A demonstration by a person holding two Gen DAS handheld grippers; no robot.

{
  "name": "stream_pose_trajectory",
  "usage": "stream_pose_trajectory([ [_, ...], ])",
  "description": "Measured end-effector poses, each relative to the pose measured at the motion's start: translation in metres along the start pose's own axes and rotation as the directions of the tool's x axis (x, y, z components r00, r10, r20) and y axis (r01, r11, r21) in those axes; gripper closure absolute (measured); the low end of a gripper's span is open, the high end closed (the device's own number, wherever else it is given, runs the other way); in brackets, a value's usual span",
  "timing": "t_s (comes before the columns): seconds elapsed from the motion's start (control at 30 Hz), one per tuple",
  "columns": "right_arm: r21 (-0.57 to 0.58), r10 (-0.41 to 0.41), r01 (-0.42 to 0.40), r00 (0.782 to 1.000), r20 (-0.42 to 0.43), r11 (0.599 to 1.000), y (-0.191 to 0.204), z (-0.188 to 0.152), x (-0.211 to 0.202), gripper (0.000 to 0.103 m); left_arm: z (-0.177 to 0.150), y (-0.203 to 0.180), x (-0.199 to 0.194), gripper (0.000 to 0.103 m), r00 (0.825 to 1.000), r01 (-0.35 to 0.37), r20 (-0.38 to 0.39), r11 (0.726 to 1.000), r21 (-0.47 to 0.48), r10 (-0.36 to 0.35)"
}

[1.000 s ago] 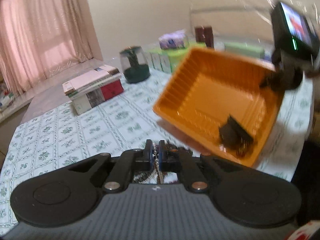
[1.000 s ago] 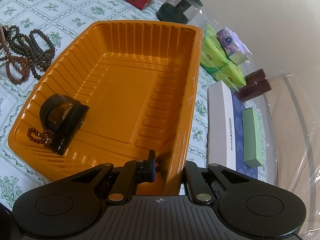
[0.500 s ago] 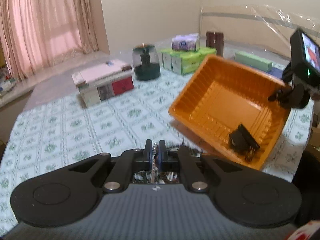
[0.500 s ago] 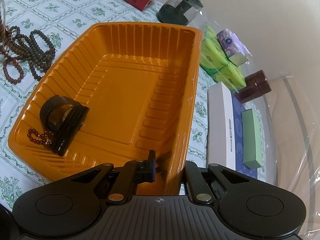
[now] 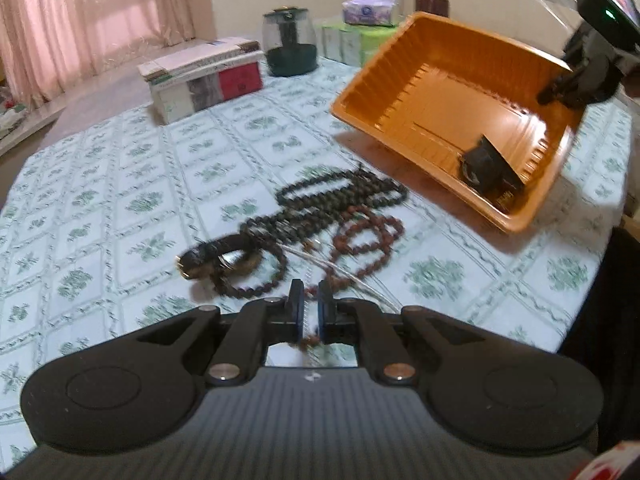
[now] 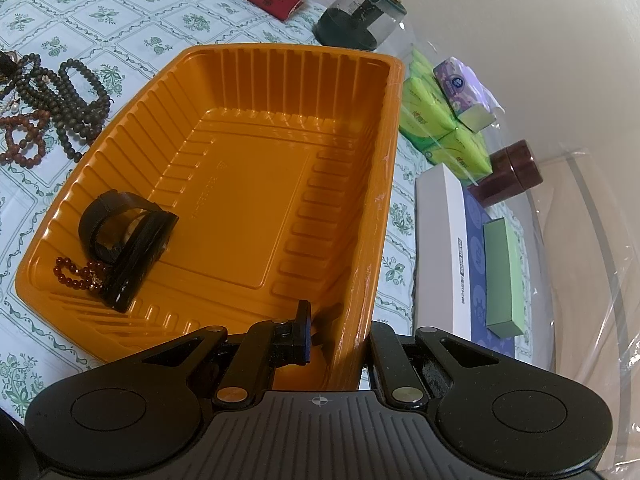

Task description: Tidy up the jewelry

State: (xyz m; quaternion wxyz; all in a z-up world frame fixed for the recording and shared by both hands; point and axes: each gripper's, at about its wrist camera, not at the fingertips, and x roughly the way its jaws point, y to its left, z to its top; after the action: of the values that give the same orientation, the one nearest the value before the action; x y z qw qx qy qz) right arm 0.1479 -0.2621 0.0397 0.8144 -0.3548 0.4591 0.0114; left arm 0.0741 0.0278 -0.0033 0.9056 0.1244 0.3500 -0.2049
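My right gripper (image 6: 340, 336) is shut on the near rim of an orange plastic tray (image 6: 256, 184) and holds it tilted above the table. The tray (image 5: 448, 92) holds a black wristband (image 6: 120, 236) and a small red bead bracelet (image 6: 76, 272). My left gripper (image 5: 309, 312) is shut on a thin chain with small beads (image 5: 306, 332) that hangs between its fingers. On the tablecloth lie dark bead necklaces (image 5: 340, 196), a reddish bead bracelet (image 5: 368, 240) and a dark bangle (image 5: 216, 256), just ahead of the left gripper.
A stack of books (image 5: 200, 76), a dark glass jar (image 5: 290, 42), green tissue packs (image 6: 440, 120), a brown canister (image 6: 508, 172), a white box (image 6: 440, 248) and a green box (image 6: 504, 276) stand at the far side. The table edge (image 5: 572, 320) runs close on the right.
My left gripper has risen and drawn back, so the bead pile now shows on the cloth ahead of it. The tray stays tilted in my right gripper.
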Motion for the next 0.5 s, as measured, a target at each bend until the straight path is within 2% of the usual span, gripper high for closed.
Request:
stream_pose_trajectory([
  [0.07,0.0,0.0,0.0,1.0,0.0,1.0,0.0,0.0,0.001,0.094,-0.003,-0.004,0.003,0.096,1.0,0.021,-0.01,1.0,-0.009,-0.021],
  [0.23,-0.001,0.001,-0.001,1.0,0.0,1.0,0.0,0.0,0.001,0.094,-0.007,-0.02,0.022,0.082,0.994,0.096,-0.035,0.992,-0.084,-0.099],
  [0.33,-0.001,0.001,-0.001,1.0,0.0,1.0,0.0,-0.001,0.001,0.094,-0.006,-0.025,0.036,0.078,0.995,0.087,-0.042,0.987,-0.137,-0.094],
  [0.5,-0.001,0.001,-0.001,1.0,0.0,1.0,-0.001,-0.001,0.001,0.094,-0.002,-0.027,0.052,0.077,0.999,0.026,-0.041,0.976,-0.218,-0.036],
])
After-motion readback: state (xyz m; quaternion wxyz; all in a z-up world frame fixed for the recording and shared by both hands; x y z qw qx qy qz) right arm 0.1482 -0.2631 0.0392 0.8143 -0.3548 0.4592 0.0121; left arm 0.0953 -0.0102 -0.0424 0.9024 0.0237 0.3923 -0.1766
